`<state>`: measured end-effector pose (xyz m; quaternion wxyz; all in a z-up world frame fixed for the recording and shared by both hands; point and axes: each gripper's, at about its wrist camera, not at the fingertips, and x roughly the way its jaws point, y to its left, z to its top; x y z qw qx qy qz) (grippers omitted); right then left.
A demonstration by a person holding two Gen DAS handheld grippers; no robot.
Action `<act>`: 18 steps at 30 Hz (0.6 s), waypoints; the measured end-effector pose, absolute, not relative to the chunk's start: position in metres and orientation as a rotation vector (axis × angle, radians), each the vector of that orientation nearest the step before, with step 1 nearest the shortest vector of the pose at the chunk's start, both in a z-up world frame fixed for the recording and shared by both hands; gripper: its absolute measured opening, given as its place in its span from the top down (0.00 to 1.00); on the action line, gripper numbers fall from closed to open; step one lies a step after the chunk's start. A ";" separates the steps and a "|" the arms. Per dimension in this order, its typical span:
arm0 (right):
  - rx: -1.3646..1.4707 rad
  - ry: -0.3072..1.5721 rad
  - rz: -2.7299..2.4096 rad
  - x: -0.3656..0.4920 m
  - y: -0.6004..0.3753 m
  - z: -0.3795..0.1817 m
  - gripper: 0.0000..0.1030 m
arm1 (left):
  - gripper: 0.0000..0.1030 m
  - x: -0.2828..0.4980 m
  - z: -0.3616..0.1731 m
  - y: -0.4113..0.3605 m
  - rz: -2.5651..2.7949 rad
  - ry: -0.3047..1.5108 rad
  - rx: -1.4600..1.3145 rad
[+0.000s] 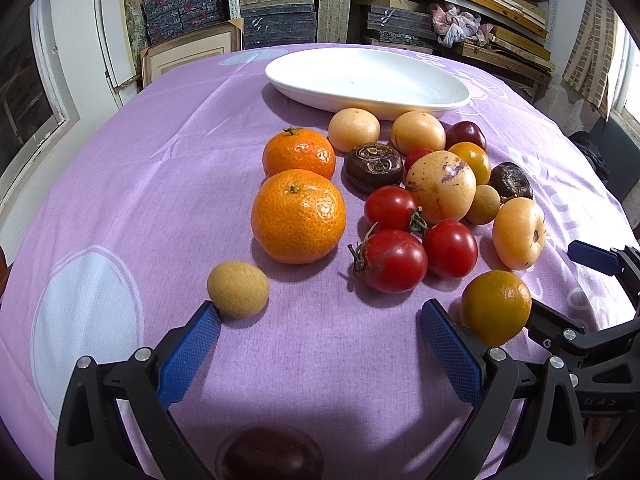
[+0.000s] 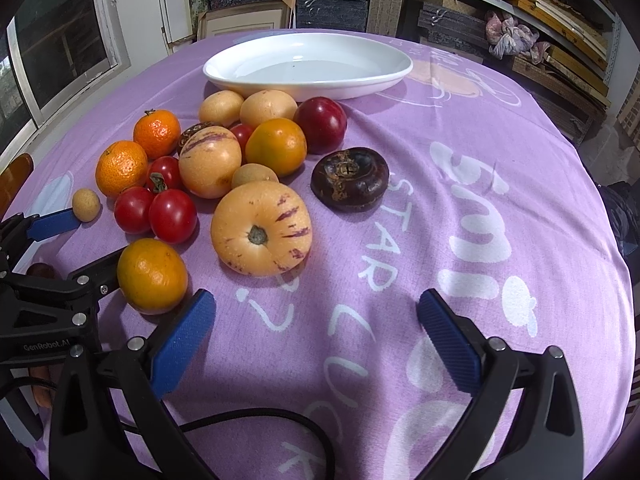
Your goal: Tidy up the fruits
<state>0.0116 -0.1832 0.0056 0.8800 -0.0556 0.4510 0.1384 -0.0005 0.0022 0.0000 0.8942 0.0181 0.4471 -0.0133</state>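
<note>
A heap of fruit lies on the purple tablecloth point(image 1: 168, 200) in front of an empty white oval dish point(image 1: 368, 80) point(image 2: 308, 64). The heap includes two tangerines point(image 1: 298, 216), red tomatoes point(image 1: 394, 260), striped yellow pepino melons point(image 2: 262, 234), dark water chestnuts point(image 2: 350, 178) and a red plum point(image 2: 322, 124). My left gripper point(image 1: 320, 312) is open, its left fingertip touching a small tan longan point(image 1: 238, 288). An orange-green citrus point(image 1: 496, 306) point(image 2: 152, 276) lies just outside its right finger. My right gripper point(image 2: 316, 300) is open over bare cloth, with that citrus beside its left finger.
Each gripper shows in the other's view: the right gripper point(image 1: 550, 276) at the right edge, the left gripper point(image 2: 98, 236) at the left edge. A dark round fruit point(image 1: 270, 454) lies under the left gripper. Shelves of stacked boxes point(image 1: 280, 12) stand behind the table.
</note>
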 end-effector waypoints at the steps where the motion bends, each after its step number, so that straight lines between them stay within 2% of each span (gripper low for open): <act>1: -0.119 0.940 0.292 0.015 -0.183 0.003 0.04 | 0.03 0.001 0.000 0.004 -0.044 0.929 0.046; 18: -0.061 0.856 0.350 0.008 -0.200 0.016 0.04 | 0.03 0.006 0.002 0.007 -0.096 0.943 0.048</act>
